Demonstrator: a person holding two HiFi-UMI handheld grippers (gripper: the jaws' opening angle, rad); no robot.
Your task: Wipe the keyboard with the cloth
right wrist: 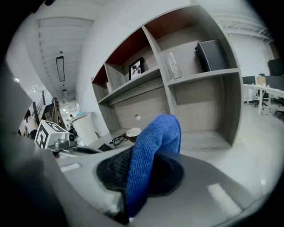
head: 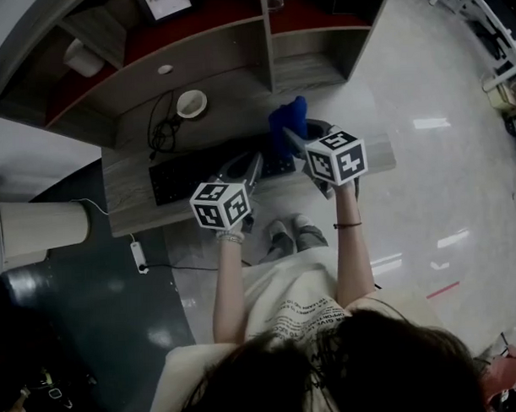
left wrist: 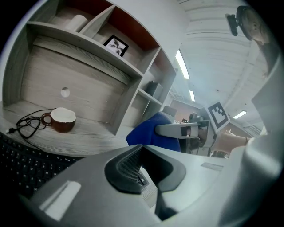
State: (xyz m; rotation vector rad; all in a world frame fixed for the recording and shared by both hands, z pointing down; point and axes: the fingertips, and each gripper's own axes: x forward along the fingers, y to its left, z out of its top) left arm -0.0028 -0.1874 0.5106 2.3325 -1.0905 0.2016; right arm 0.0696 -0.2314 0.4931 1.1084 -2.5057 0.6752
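Note:
The black keyboard (head: 185,173) lies on the grey wooden desk (head: 127,210), and its keys show at the lower left of the left gripper view (left wrist: 20,165). My right gripper (head: 295,141) hangs above the keyboard's right end, shut on a blue cloth (head: 288,118) that sticks up out of the jaws (right wrist: 153,150). My left gripper (head: 247,171) hovers over the keyboard's middle, shut with nothing between its jaws (left wrist: 140,153). The left gripper view shows the cloth (left wrist: 151,129) and the right gripper (left wrist: 188,130) to its right.
A brown mug (head: 192,103) with a white inside and a coiled black cable (head: 160,128) sit behind the keyboard. Shelves (head: 261,40) rise at the desk's back. A white bin (head: 41,227) stands left of the desk. The person's shoes (head: 294,234) are under the desk edge.

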